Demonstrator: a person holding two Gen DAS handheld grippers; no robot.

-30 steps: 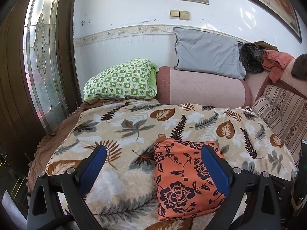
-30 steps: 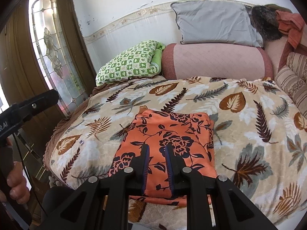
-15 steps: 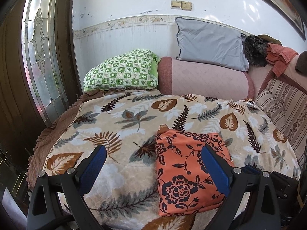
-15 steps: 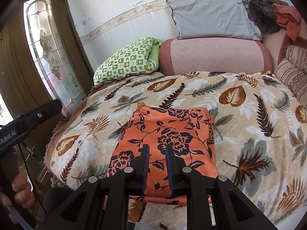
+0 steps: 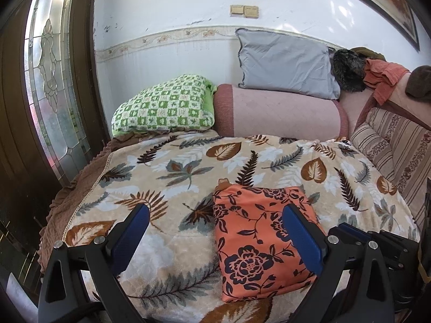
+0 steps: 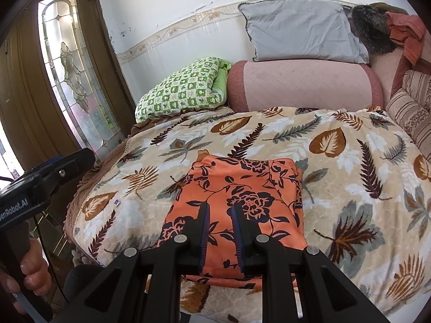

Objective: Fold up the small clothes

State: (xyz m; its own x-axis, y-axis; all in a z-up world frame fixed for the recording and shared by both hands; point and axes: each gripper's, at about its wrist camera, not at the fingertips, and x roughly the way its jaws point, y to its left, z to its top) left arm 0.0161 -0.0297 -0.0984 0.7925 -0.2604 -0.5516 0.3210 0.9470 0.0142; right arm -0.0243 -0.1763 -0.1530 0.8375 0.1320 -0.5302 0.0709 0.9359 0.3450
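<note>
From the left wrist, I see my left gripper [image 5: 215, 223] spread wide, nothing between its pads; its right finger hides part of the folded orange floral garment [image 5: 258, 239], which lies flat on the leaf-print blanket [image 5: 188, 167]. From the right wrist, my right gripper [image 6: 221, 210] stands narrowly parted above the garment's near edge; whether it touches, I cannot tell. Only here does the hand [image 6: 32, 271] show.

Before me, a leaf-print blanket [image 5: 188, 167] covers the bed, with a green checked pillow [image 5: 164, 107] and a pink bolster [image 5: 277, 113] along its far edge. I see a grey pillow [image 5: 285, 59] atop the bolster; a glass-panelled door [image 6: 75, 80] stands left.
</note>
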